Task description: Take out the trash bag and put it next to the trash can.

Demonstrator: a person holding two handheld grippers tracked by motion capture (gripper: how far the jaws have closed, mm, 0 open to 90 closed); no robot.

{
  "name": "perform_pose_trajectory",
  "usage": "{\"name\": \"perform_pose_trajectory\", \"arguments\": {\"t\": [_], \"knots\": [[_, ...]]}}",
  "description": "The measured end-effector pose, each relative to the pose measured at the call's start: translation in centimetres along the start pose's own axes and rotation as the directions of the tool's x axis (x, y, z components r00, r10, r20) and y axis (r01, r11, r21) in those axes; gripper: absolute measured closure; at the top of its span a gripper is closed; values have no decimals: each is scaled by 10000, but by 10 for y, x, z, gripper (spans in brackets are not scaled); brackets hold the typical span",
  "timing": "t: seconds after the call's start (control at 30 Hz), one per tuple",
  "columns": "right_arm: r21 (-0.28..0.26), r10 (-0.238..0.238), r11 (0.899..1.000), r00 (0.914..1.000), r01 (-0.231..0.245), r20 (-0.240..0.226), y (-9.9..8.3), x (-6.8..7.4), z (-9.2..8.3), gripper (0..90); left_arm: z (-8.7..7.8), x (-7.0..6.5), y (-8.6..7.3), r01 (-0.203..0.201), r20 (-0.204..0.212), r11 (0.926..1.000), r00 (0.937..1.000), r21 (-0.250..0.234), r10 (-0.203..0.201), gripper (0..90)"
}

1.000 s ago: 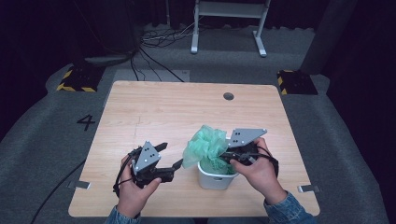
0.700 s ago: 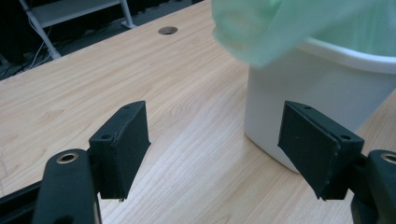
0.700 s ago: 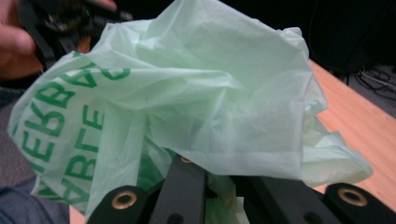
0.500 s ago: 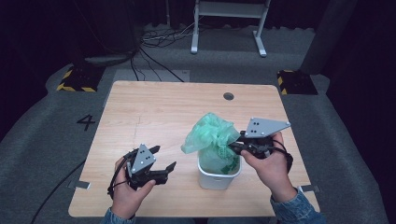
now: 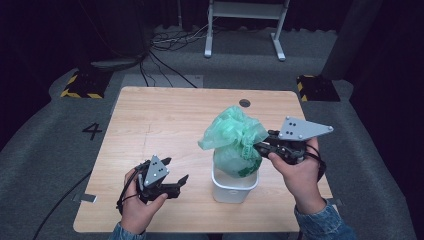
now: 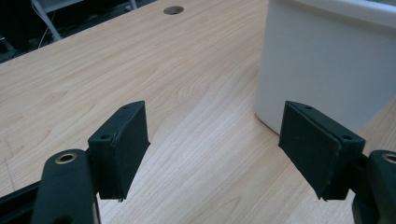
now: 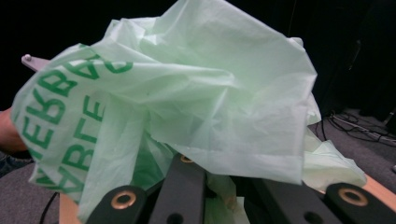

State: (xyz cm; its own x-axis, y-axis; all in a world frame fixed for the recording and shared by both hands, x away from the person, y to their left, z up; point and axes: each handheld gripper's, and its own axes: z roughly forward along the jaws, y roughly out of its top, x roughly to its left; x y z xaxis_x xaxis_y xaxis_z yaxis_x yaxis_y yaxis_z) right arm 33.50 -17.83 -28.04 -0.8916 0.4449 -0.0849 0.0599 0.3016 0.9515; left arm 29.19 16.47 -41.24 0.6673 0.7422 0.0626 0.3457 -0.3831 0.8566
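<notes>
A thin green plastic bag (image 5: 234,137) with dark green lettering hangs over a small white bin (image 5: 235,186) on the wooden table (image 5: 165,120). Its lower end still dips into the bin. My right gripper (image 5: 260,146) is shut on the bag's edge at the right of the bin. The bag (image 7: 187,98) drapes over those jaws in the right gripper view. My left gripper (image 5: 177,180) stands open low over the table, left of the bin, with nothing between its fingers. From the left gripper (image 6: 215,154), the bin's white wall (image 6: 327,56) rises just ahead on the right.
A round cable hole (image 5: 244,103) sits near the table's far edge. Behind the table stand a white metal frame (image 5: 245,25) and loose cables (image 5: 170,40) on the grey floor. Yellow-black striped blocks (image 5: 80,85) lie at both far corners.
My right gripper has risen and drawn to the right, pulling the green bag up out of the bin. The left gripper has stayed about where it was.
</notes>
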Motion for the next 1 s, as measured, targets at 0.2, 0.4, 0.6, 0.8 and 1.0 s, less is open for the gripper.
{"name": "perform_pose_trajectory", "arguments": {"t": [0.2,0.4,0.6,0.8,1.0], "knots": [[-173,-152,9997,9996,156,245,8,-1,-8,882,-1,2,-1,16,-80,10000,10000,-1,-16,239],[-121,-291,9995,9972,300,690,12,-7,-21,881,-3,6,-3,-1,-213,10000,9998,47,2,239],[-79,-299,9995,9920,311,1224,13,-18,-39,879,-7,9,-6,0,-388,9999,9992,158,6,238],[89,-231,9997,9848,219,1723,11,-30,-52,876,-15,18,-11,33,-740,9998,9973,197,-19,235],[333,-189,9994,9739,117,2264,6,-42,-60,876,-21,24,-17,72,-915,9993,9958,356,-39,223]]}}
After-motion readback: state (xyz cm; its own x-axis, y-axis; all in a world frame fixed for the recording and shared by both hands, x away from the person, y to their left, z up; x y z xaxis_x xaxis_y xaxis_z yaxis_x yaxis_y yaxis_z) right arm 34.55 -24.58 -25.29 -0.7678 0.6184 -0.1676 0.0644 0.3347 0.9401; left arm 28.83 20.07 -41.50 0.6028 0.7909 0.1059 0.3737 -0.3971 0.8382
